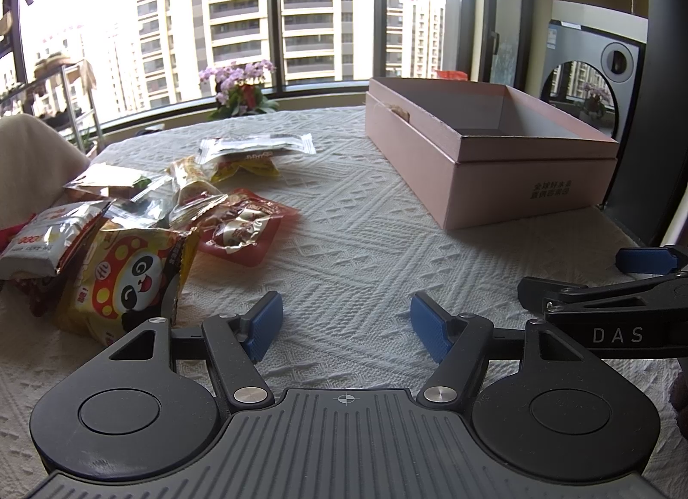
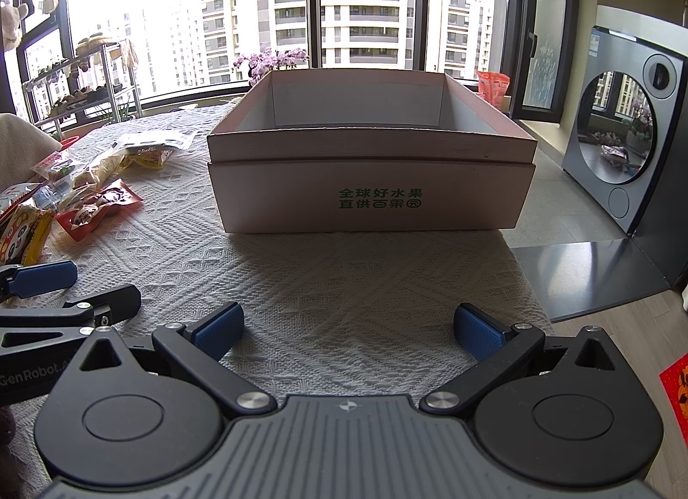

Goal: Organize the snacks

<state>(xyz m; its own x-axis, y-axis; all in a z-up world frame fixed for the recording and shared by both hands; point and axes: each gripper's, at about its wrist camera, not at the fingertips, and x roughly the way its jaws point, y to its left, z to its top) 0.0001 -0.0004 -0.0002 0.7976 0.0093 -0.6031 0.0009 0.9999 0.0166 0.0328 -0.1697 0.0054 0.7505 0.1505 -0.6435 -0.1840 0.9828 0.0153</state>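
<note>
Several snack packets lie in a loose pile on the white textured tablecloth: a yellow panda bag point(image 1: 124, 279), a red packet point(image 1: 243, 226) and a clear-and-yellow packet point(image 1: 253, 150), also seen at the left as the red packet point(image 2: 99, 206). An open pink cardboard box point(image 1: 516, 180) point(image 2: 370, 193) stands on the table, with nothing visible inside it. My left gripper point(image 1: 346, 324) is open above bare cloth, right of the pile. My right gripper point(image 2: 346, 331) is open, facing the box's front wall, nothing between its fingers.
The table's right edge point(image 2: 529, 279) drops to a tiled floor. A grey washing machine point(image 2: 632, 142) stands to the right. Pink flowers point(image 1: 241, 81) sit by the window behind the table. A cream chair back point(image 1: 34, 163) is at the left. Each gripper appears in the other's view.
</note>
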